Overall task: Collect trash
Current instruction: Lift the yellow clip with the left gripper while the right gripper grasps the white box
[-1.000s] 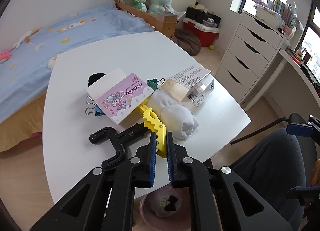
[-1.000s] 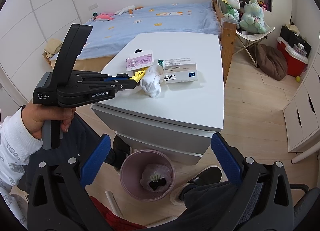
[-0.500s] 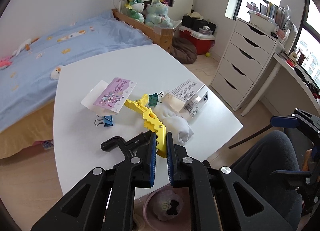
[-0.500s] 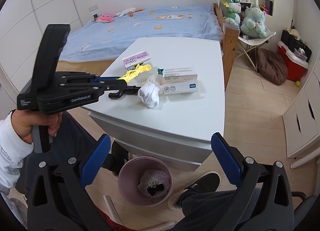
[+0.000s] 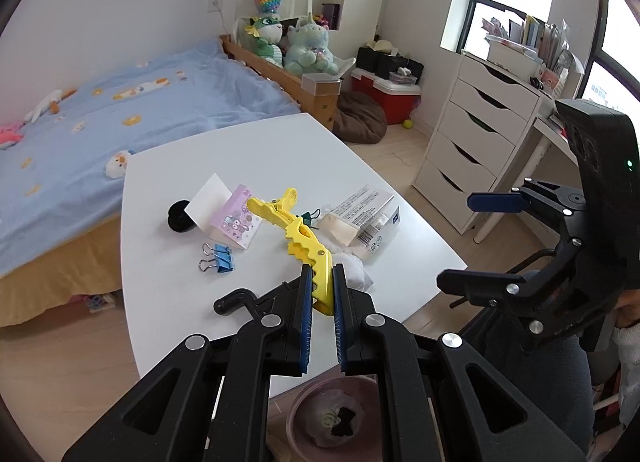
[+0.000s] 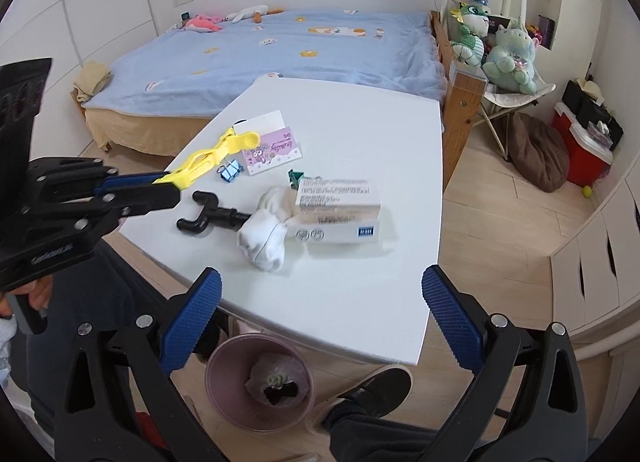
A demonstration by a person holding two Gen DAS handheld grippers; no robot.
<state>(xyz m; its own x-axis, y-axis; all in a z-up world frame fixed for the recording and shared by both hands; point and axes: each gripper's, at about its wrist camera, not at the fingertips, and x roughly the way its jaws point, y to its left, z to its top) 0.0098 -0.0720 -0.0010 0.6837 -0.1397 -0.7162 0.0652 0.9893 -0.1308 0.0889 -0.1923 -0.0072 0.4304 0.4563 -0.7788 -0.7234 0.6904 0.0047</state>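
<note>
You are working over the white rectangular surface (image 6: 360,141), and everything here is placed relative to it. Below its near edge the round mauve plastic waste bin (image 6: 224,394) is sitting on the floor, holding crumpled pale wrapping and a dark scrap; it is probably there so that things can be dropped straight off the edge. Your right gripper (image 6: 320,314) is hovering above that near edge with its jaws standing wide apart and nothing between them. Your left gripper (image 5: 320,310) is holding its jaws clamped on the tail of the long yellow plastic toothed clip (image 5: 304,238), lifted clear above the surface's near left part, likely on its way to the bin. The flat white printed cardboard box (image 6: 340,205), the balled white sock (image 6: 264,238) and the black plastic hook (image 6: 212,217) are lying near the surface's middle.
</note>
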